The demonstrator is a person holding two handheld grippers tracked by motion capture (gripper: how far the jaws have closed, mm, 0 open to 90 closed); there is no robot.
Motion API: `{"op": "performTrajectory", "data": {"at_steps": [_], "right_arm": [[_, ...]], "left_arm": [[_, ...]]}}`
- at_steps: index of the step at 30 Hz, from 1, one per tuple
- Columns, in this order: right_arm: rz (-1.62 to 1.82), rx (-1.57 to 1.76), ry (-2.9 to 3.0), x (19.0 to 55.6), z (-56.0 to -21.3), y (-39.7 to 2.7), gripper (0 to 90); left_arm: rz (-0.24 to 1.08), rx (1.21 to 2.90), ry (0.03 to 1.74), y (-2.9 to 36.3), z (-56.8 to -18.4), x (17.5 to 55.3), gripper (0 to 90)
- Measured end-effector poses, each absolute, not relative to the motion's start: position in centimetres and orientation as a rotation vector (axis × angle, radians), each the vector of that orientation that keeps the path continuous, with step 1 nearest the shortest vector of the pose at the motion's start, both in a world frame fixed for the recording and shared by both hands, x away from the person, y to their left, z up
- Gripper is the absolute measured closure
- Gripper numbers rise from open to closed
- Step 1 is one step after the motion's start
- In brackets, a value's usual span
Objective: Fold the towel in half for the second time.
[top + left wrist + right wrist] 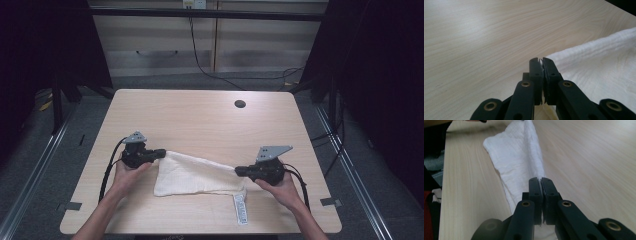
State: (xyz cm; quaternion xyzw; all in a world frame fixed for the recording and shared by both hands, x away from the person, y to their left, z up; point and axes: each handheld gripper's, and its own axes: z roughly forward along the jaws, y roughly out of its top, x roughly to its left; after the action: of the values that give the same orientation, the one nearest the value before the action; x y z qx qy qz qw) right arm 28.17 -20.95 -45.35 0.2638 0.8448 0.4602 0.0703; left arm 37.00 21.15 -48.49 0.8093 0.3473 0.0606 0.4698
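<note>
Pale wood-grain surface (200, 120) is carrying the action, and a white cloth (195, 175) is stretching across it between the two sets of tongs. The left tongs (161, 152) are pinching one corner of the cloth, jaws pressed together on a sliver of white fabric, clear in the left gripper view (541, 61). The right tongs (239, 171) are clamping the opposite end the same way (540, 180), with the cloth running straight away from their tips toward the left tongs. A white label (241, 209) is lying on the surface just below the right tongs.

Risk from here, as I judge it: each grip is biting only a thin edge, so a harder pull apart could be slipping a corner free, and the loose belly of the cloth could be folding unevenly.

Beyond the tongs, a dark cable hole (240, 104) is sitting near the far edge, and a pale cabinet (210, 45) with a trailing cable is backing the room.
</note>
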Motion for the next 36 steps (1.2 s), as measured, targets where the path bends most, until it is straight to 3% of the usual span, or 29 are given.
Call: {"op": "performTrajectory", "data": {"at_steps": [16, 36], "right_arm": [[1.229, 0.831, 2.738, 26.6, -49.7, -20.1, 88.1], [1.089, 1.031, 2.589, 28.9, -49.6, -21.9, 88.7]], "left_arm": [[0.19, 1.967, 0.779, 19.9, -47.2, 36.3, 87.1], [0.205, 1.943, 0.644, 17.6, -44.8, 36.2, 87.0]]}}
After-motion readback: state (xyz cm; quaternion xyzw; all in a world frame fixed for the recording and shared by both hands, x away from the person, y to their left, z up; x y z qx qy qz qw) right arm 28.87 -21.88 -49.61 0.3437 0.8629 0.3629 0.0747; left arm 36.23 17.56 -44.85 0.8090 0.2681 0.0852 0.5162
